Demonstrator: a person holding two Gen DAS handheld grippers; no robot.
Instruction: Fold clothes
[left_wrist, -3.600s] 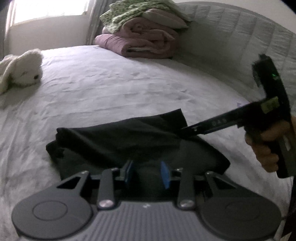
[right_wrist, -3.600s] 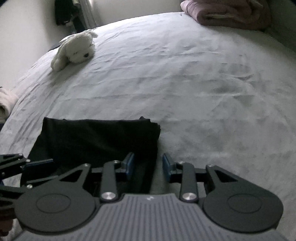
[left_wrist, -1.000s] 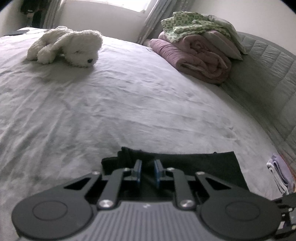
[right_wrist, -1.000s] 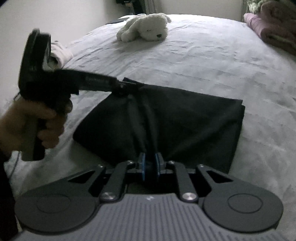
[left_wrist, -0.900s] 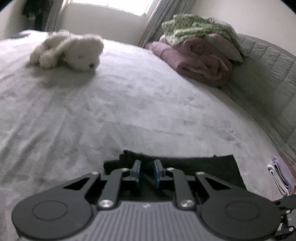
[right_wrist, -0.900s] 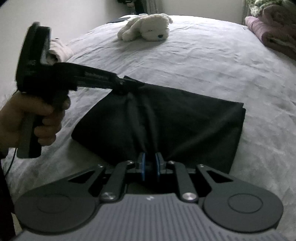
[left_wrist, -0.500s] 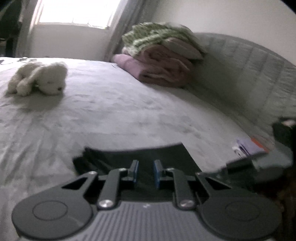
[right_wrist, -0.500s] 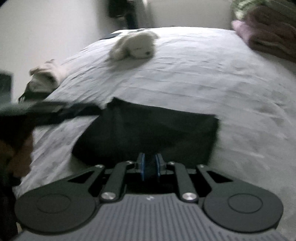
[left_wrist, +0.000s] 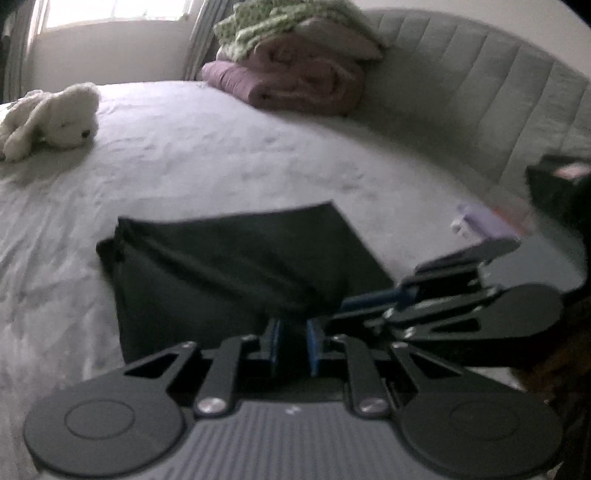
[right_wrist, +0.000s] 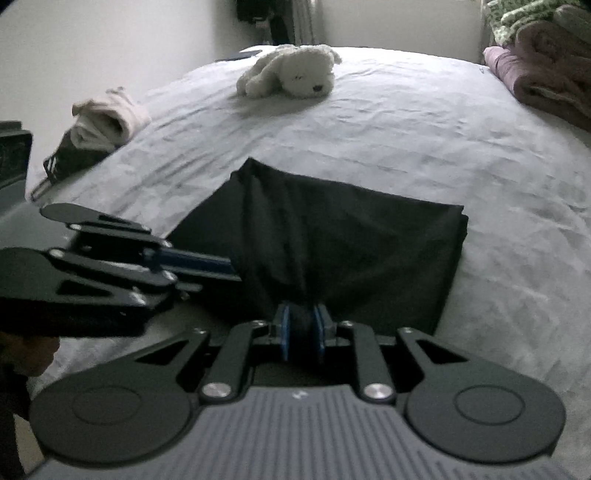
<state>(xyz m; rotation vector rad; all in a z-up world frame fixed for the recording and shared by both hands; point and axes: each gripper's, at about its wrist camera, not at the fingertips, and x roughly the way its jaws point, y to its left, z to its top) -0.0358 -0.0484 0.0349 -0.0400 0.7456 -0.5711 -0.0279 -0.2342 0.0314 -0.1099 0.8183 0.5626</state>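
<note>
Black garment (left_wrist: 236, 266) — both jaws pinching

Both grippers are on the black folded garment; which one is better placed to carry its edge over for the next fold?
Probably the left gripper: it pinches the black folded garment with bare grey bedsheet ahead.

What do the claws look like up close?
Each claw is black. The left claw and right claw have two slim linkage arms with silver bolts, blue pads on the fingertips, a round disc on each side, and a grey ribbed body between.
</note>
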